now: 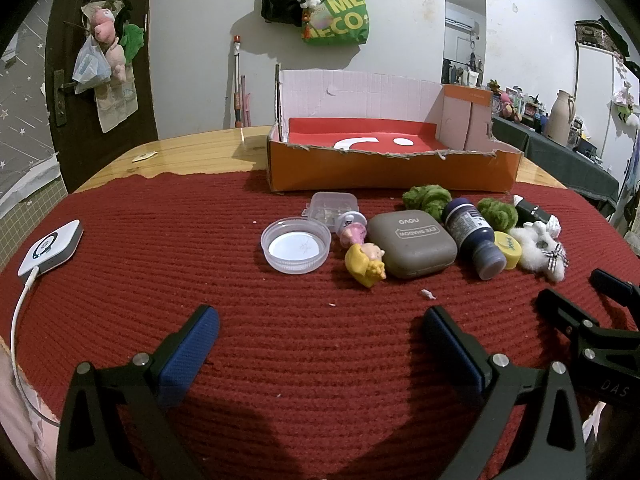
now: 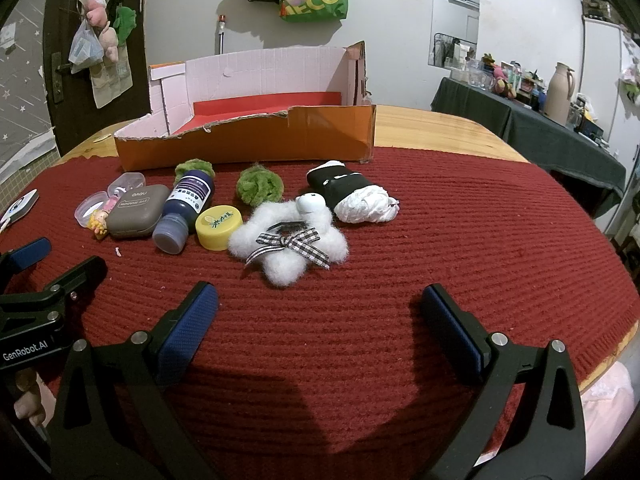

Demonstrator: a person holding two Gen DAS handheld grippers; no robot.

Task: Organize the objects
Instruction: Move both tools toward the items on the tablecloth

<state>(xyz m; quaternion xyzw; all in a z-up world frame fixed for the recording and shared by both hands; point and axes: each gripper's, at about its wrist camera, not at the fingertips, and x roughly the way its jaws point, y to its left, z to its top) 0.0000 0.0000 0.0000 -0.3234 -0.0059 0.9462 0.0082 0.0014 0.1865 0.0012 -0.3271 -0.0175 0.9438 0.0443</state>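
Left wrist view: the left gripper (image 1: pixel 320 328) stands wide apart with nothing between its blue-padded fingers (image 1: pixel 202 330), hovering over the dark red knitted mat (image 1: pixel 160 240). At the right edge, part of the right gripper (image 1: pixel 576 300) shows. Beyond, a row of small things lies on the mat: a clear round plastic lid (image 1: pixel 296 250), a small clear plastic box (image 1: pixel 334 208) with tiny contents too small to tell, a yellow-haired doll figure (image 1: pixel 366 262), a grey rounded eye-shadow case (image 1: pixel 412 242), a dark blue ink bottle (image 1: pixel 474 238) lying on its side, a yellow round cap (image 1: pixel 507 249), two green fuzzy balls (image 1: pixel 426 198) and a white fluffy star with a checked bow (image 1: pixel 540 254). Behind the row stands an orange cardboard box (image 1: pixel 392 172) with torn front wall; inside only a red sheet with white shapes (image 1: pixel 360 138) shows. A white charger puck (image 1: pixel 50 248) lies at the mat's left edge.

Right wrist view: the right gripper (image 2: pixel 318 306) is also wide apart and holds nothing, near the fluffy star (image 2: pixel 288 248). A small white oval object (image 2: pixel 310 203) rests on the star's far side. Just beyond lies a black-and-white rolled cloth bundle (image 2: pixel 352 194). The ink bottle (image 2: pixel 182 212) touches the yellow cap (image 2: pixel 218 226) and lies beside the eye-shadow case (image 2: pixel 138 216). The orange box (image 2: pixel 248 140) stands behind, its red-lined floor (image 2: pixel 260 110) bare as far as visible. The left gripper (image 2: pixel 60 258) shows at the left edge.
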